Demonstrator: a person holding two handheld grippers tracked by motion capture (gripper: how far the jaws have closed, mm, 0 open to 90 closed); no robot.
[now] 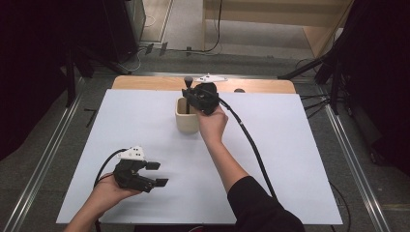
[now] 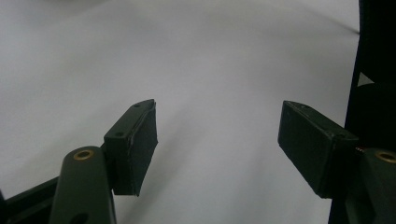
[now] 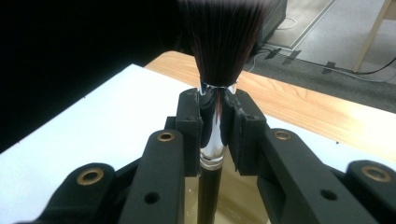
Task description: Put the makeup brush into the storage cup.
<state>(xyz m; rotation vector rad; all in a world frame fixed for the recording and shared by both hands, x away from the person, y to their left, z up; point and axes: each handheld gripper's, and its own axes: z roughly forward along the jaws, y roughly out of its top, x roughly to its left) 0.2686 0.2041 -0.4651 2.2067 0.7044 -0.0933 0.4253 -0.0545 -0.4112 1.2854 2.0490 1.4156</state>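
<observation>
Brush is clamped by its silver ferrule in my right tongs, bristles up, dark handle pointing down into the beige cup right underneath. From the high view the right tongs sit over the cup's mouth, near the back of the white sheet. So I'd call this the drop-in step — brush going into the cup handle first; could be a pull-out instead, honestly can't tell from one look. If it's going in, next move needs a straight lowering so the handle clears the rim, then letting go once it bottoms out. How deep the handle already sits I can't see. Left tongs are well away at the near left — released, nothing between the pads, just sheet in front.
</observation>
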